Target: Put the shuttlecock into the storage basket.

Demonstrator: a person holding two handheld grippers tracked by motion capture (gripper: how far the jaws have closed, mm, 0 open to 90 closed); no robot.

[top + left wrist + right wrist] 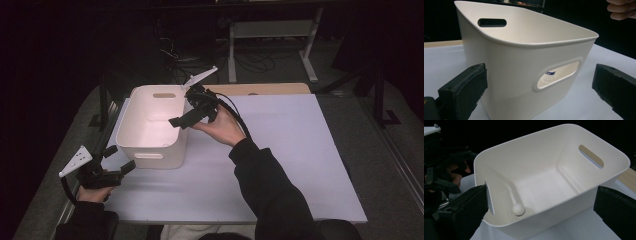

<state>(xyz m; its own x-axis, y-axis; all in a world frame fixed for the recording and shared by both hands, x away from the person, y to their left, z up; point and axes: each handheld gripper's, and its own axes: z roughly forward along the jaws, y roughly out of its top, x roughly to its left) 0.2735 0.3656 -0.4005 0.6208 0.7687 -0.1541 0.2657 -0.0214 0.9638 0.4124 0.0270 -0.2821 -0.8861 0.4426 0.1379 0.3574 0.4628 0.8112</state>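
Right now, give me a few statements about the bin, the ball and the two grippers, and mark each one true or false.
1. A small white ball lies inside the bin. True.
2. The bin lies tipped on its side. False: it stands upright on the table, open end up.
3. The right gripper is clamped on the ball. False: its jaws stand wide open with nothing between the pads, above the bin's rim.
4. The left gripper is open and faces the bin's outer wall. True.
5. The bin has a slot handle in its wall. True.
6. The ball rests on the table beside the bin. False: it sits on the bin's floor, near a corner.
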